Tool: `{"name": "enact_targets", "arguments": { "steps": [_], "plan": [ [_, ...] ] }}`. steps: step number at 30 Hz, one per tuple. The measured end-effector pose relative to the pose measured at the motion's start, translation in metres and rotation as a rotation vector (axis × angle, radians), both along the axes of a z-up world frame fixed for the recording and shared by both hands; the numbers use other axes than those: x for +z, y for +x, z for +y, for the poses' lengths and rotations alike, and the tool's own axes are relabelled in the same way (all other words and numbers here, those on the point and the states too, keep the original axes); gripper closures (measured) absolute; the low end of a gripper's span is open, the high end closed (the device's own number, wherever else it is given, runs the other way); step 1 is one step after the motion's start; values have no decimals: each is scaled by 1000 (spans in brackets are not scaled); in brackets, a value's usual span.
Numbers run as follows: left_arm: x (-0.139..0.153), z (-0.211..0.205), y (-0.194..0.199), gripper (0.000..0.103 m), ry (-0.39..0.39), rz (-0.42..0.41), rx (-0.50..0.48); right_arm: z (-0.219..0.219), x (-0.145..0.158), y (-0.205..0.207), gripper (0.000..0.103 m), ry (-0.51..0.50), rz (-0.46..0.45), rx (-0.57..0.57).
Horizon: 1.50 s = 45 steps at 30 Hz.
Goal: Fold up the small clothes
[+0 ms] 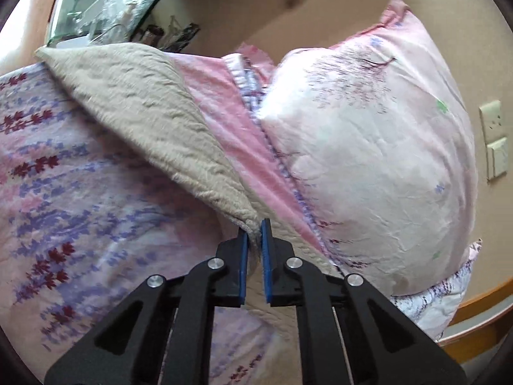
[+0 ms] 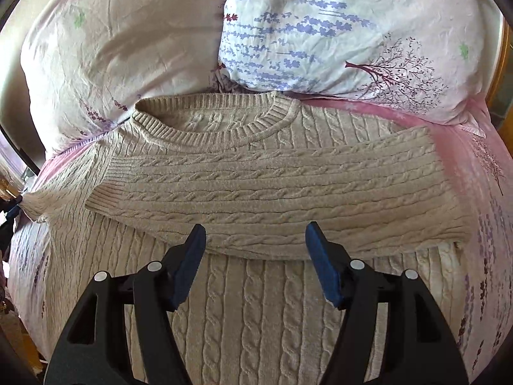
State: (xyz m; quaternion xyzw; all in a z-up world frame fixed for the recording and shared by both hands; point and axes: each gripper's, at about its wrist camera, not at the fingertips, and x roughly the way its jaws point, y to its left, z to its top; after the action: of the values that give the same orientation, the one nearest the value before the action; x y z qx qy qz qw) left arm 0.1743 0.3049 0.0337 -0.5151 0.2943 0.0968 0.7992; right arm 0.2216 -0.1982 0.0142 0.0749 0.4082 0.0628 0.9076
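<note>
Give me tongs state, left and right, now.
Left tongs: closed on a corner of the beige sweater.
Right tongs: open, holding nothing, just above the folded sleeve.

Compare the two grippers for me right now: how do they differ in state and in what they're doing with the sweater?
The left gripper is shut on a lifted part of the beige sweater; the right gripper is open, holding nothing. The left pulls fabric taut; the right sits over the folded sleeve. Both have blue pads.
</note>
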Motion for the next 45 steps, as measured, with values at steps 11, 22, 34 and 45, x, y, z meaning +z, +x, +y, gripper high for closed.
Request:
{"name": "enact_targets", "arguments": {
  "steps": [11, 22, 34, 45],
  "plan": [
    [46, -177, 65, 96, -50, -230, -459, -50, -2, -14, 36, 80, 0, -78],
    [-27, -214, 69, 72, -138, -13, -515, -69, -8, -22, 36, 108, 15, -100],
    [-7, -149, 63, 92, -103, -17, -275, -71, -7, -27, 36, 125, -9, -88],
    [35, -378, 100, 74, 272, -87, -985, -119, -8, -36, 36, 175, -54, -204]
  ]
}}
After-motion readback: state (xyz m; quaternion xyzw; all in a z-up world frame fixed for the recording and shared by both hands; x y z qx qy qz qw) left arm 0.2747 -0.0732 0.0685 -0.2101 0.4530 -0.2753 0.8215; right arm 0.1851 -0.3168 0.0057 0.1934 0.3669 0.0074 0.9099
